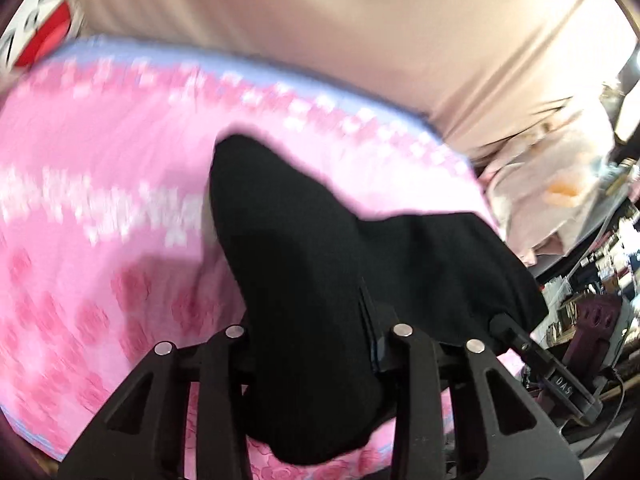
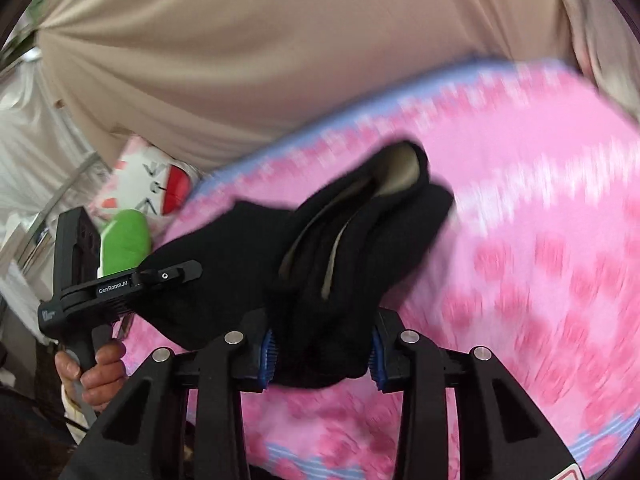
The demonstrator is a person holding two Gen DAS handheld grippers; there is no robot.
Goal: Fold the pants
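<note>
Both grippers [image 1: 316, 344] [image 2: 322, 354] clamped tight

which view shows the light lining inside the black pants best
The right wrist view. There the black fabric pants gape open, showing pale beige lining at the opening and along the folds. In the left wrist view the same pants appear as a solid black mass with no lining visible.

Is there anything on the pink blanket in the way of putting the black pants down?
Nothing visible. Both tools, left and right, already grip the black pants, and the pink blanket around them shows no other objects, though the picture is blurry.
</note>
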